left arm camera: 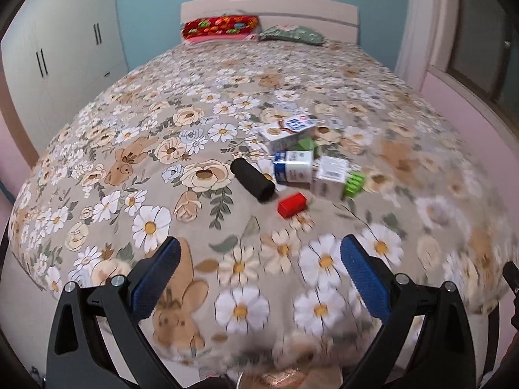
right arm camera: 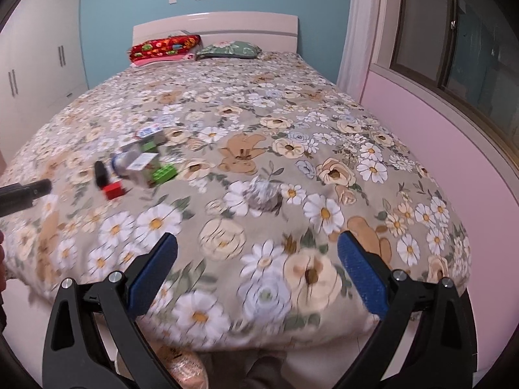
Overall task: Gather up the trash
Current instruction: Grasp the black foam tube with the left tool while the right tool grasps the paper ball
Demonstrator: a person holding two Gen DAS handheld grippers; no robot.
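Observation:
A heap of trash lies on the flowered bed [left arm camera: 194, 103]: a black cylinder [left arm camera: 253, 180], a red box [left arm camera: 292, 205], white-and-blue cartons [left arm camera: 293, 165], a white box [left arm camera: 329, 173] and green pieces [left arm camera: 354, 184]. My left gripper [left arm camera: 259, 253] is open and empty, over the near end of the bed, short of the heap. In the right wrist view the same heap [right arm camera: 139, 168] lies at the left, and a crumpled silvery wad [right arm camera: 264, 194] lies ahead of my right gripper [right arm camera: 258, 248], which is open and empty.
Red [left arm camera: 220, 26] and green [left arm camera: 292, 34] pillows lie by the headboard. White wardrobes [left arm camera: 58, 64] stand left of the bed, a pink wall and window [right arm camera: 454, 32] to its right. The left tool's end [right arm camera: 26, 191] shows at the right view's left edge.

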